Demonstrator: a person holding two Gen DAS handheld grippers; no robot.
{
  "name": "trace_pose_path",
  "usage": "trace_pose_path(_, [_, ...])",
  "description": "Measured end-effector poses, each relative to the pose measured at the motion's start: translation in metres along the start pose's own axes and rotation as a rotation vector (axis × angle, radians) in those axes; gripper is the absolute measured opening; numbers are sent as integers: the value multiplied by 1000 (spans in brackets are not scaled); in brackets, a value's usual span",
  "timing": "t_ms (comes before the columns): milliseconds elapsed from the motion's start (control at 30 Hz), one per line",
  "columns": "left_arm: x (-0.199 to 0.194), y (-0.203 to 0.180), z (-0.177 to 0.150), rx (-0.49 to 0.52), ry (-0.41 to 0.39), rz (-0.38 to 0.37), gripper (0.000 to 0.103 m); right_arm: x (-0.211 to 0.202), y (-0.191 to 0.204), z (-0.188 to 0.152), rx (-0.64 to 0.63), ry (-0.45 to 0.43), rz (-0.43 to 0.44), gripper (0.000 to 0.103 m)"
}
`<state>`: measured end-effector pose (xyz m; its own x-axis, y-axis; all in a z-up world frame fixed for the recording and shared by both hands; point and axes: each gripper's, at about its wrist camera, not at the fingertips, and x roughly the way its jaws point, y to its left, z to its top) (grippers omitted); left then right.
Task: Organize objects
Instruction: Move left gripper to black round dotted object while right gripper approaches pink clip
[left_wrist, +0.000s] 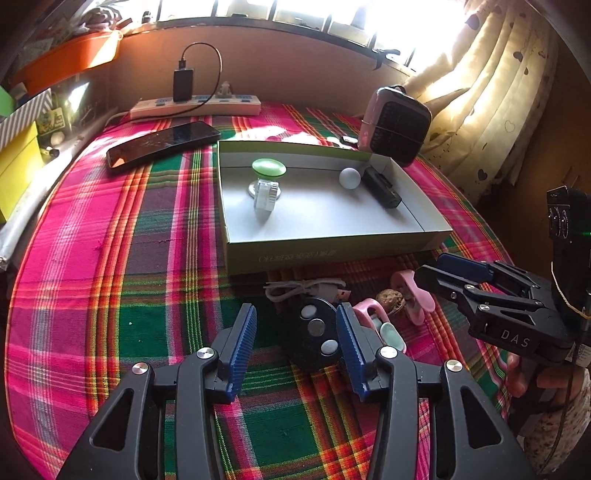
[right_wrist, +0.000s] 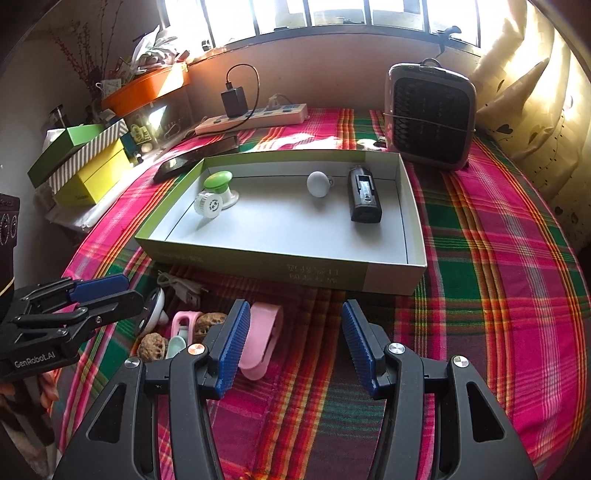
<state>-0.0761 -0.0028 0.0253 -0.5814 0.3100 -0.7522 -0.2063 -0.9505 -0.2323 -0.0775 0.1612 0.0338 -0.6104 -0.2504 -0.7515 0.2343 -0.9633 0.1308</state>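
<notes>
Left gripper (left_wrist: 295, 325): jaws apart, straddling a black disc (left_wrist: 316, 328); the right pad looks to touch its rim, the left stands clear.
Right gripper (right_wrist: 291, 332): jaws half open, nothing held; pink clip (right_wrist: 260, 343) just outside its left pad.
Disc: flat on the cloth (left_wrist: 110, 258), near the desk's front edge, before the tray (left_wrist: 332, 254).
Clip: long axis toward the tray.
Battery (right_wrist: 364, 197): in the tray's right end, lengthwise front to back.
</notes>
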Motion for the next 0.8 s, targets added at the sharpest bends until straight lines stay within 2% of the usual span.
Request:
trace_pose_path(300, [8,-4,0,2,28,10,44,5,5,-4,-8,22,24,53])
trace_pose_path(433, [10,-6,-1,5,38,-7,44,5,5,-5,-7,24,24,53])
trace_pose_path(800, [18,-6,-1,0,61,-2,44,11,4,-8,-7,50,-3,53])
